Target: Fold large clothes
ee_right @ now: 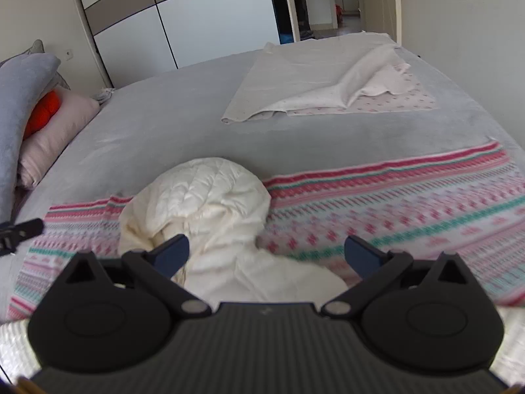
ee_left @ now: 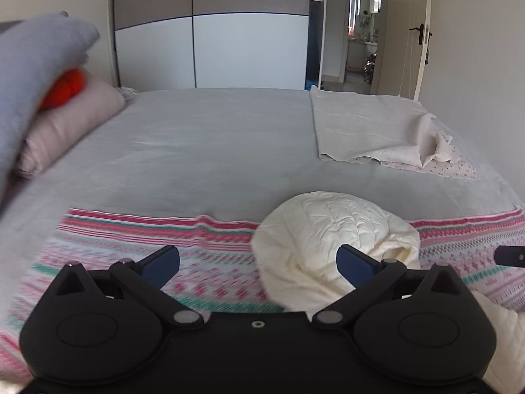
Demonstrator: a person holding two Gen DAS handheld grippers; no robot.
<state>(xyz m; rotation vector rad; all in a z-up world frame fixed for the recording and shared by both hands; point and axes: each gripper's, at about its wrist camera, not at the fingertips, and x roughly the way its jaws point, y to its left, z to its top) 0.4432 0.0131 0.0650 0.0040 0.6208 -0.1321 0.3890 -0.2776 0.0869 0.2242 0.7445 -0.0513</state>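
A cream quilted jacket [ee_left: 331,229] lies bunched on a pink-and-green patterned blanket [ee_left: 137,249] spread across the near edge of a grey bed [ee_left: 203,144], its rounded hood end pointing toward the middle of the mattress. The left gripper [ee_left: 259,266] hangs above the blanket with its blue-padded fingers spread wide and nothing between them — the jacket sits just ahead of its right finger. The right gripper [ee_right: 267,252] is likewise wide open and empty-handed, poised over the jacket's lower part, its left finger above the creased fabric. From the right wrist view the jacket [ee_right: 203,203] rests on the blanket's [ee_right: 410,203] left half, toward the pillows. At the far right corner of the bed, a pale sheet [ee_left: 367,128] lies partly folded over a small-print cloth. A pink pillow [ee_right: 55,131], a grey cushion [ee_right: 19,98] and something orange [ee_right: 42,111] are stacked at the left — behind them, a white-and-taupe wardrobe [ee_left: 229,32].
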